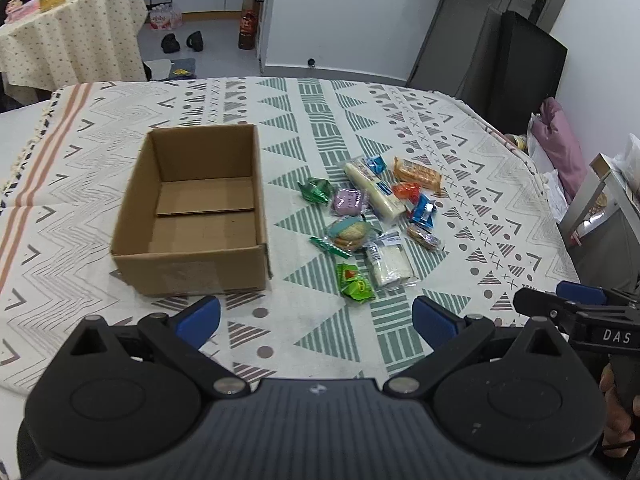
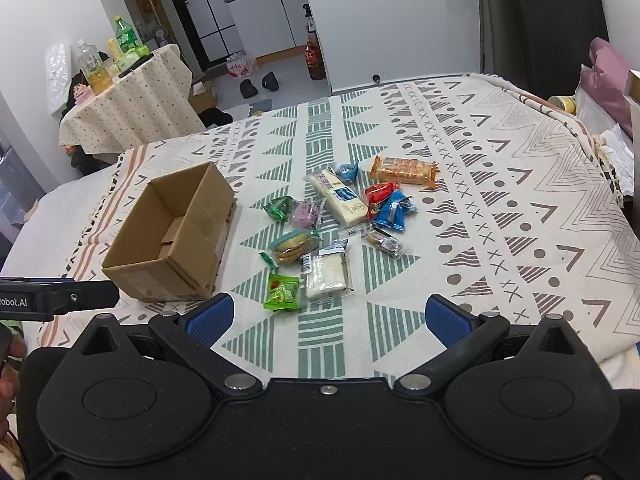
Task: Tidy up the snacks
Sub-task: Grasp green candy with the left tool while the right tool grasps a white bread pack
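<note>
Patterned tablecloth (image 1: 460, 152) w/ snack pile (image 1: 372, 216) mid-table, just right of empty cardboard box (image 1: 188, 208), green pkt (image 2: 282, 292) nearest, L gripper (image 1: 316, 320) & R gripper (image 2: 330, 316) both hovering above near edge, jaws wide open, nothing held.

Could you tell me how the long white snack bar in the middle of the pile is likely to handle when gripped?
The long white bar looks fairly stiff, so it probably lifts without drooping. Its glossy clear wrapper may be slippery. Gripped at one end it might tilt; mid-length seems safer.
</note>
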